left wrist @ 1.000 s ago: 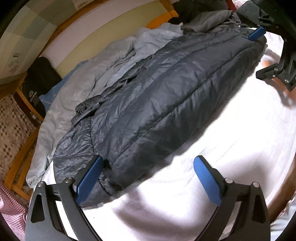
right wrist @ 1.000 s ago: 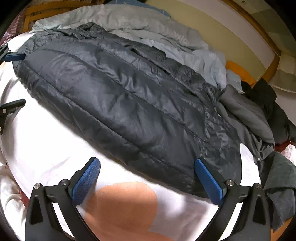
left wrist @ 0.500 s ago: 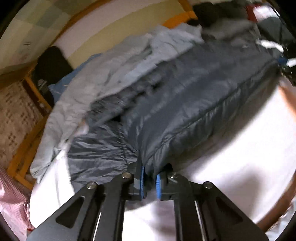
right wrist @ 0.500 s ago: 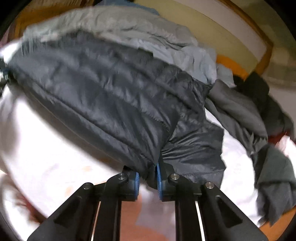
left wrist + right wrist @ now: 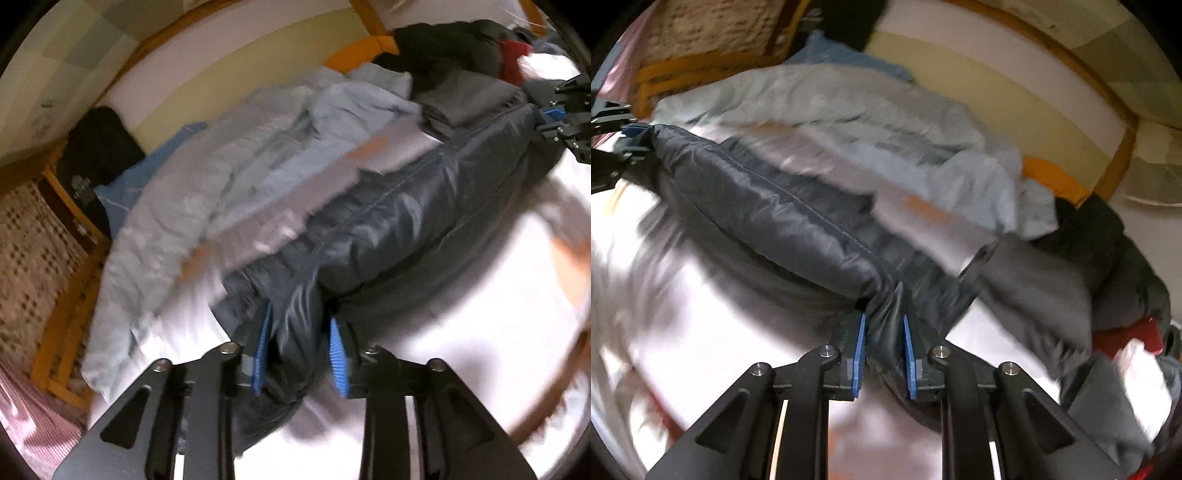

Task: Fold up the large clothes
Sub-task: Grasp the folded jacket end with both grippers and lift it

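Lengthwise across the white bed (image 5: 461, 332), the dark puffer jacket (image 5: 388, 229) hangs stretched between both claws. Left claw (image 5: 301, 354) is clamped on one bunched end, right claw (image 5: 884, 354) on the other. Pale blue bedding (image 5: 820, 107) lies just beyond.

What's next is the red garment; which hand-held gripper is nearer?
Right: the right hand-held gripper grips the jacket end toward the red garment; the left hand-held gripper grips the opposite end.
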